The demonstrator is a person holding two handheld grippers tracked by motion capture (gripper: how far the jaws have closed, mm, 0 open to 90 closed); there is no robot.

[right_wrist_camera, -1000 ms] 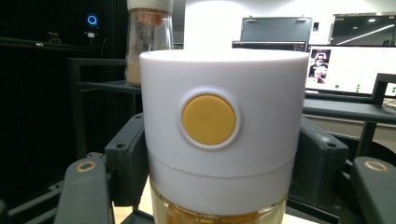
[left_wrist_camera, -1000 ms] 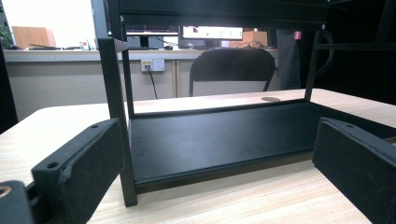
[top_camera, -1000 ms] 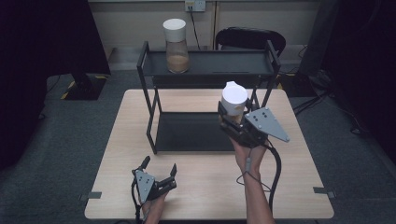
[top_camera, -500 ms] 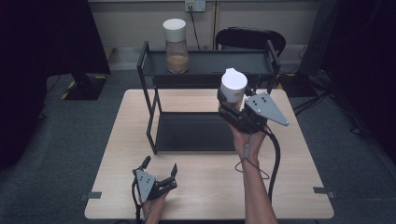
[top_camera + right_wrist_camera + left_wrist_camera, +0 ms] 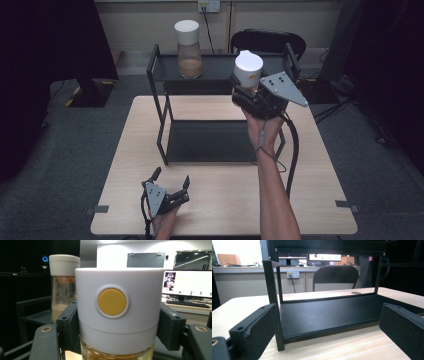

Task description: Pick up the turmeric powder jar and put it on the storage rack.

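High view: two jars point(image 5: 248, 69); right tongs point(image 5: 248, 95) clamp one; left tongs point(image 5: 171, 181) apart.

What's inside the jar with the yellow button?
Under the white lid of the jar held by the right gripper, a bit of yellowish stuff shows through the glass. The rest of the inside is cut off below and hidden by the lid.
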